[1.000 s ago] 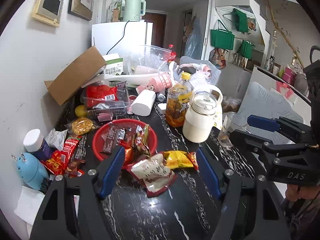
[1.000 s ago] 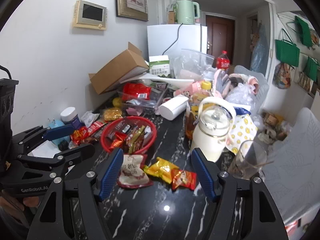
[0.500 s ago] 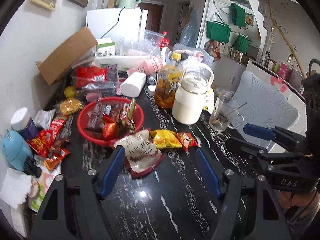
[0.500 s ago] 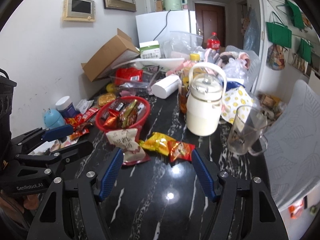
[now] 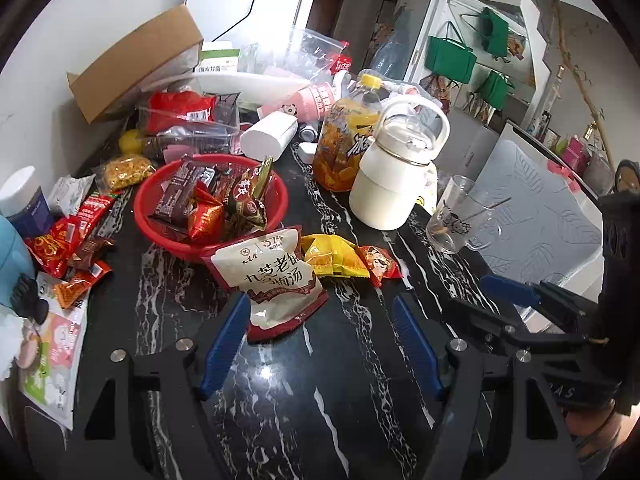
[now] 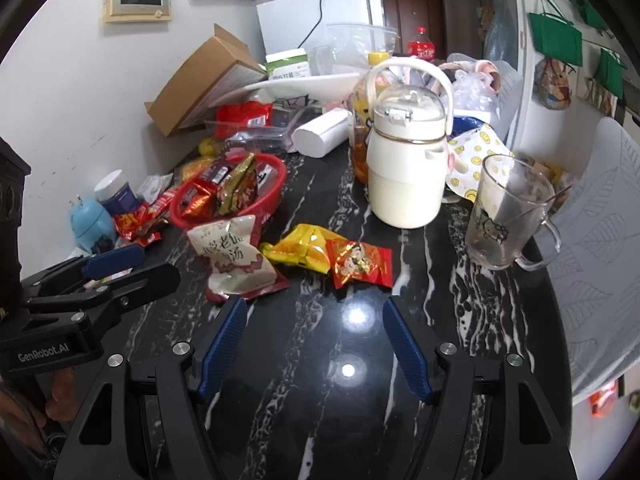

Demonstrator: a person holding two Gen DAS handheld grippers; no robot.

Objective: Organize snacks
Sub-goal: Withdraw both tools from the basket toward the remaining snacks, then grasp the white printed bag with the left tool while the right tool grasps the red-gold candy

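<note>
A red bowl (image 5: 152, 220) holds several snack packets on the black marble table. In front of it lie a white-and-red pouch (image 5: 272, 280), a yellow packet (image 5: 332, 256) and a small red packet (image 5: 380, 266). They also show in the right wrist view: bowl (image 6: 276, 188), pouch (image 6: 236, 256), yellow packet (image 6: 300, 248), red packet (image 6: 362, 264). My left gripper (image 5: 320, 308) is open and empty, just short of the pouch. My right gripper (image 6: 314, 312) is open and empty, short of the red packet.
A white kettle jug (image 5: 394, 184), an orange-filled bottle (image 5: 344, 148) and a glass mug (image 5: 456, 220) stand right of the bowl. More loose packets (image 5: 76, 236), a blue toy (image 6: 90, 226) and a jar (image 5: 22, 200) lie left. A cardboard box (image 5: 136, 60) and clutter stand behind.
Both grippers have pulled back and risen, tilting down at the table. The snacks have not moved. Both stay open and empty.
</note>
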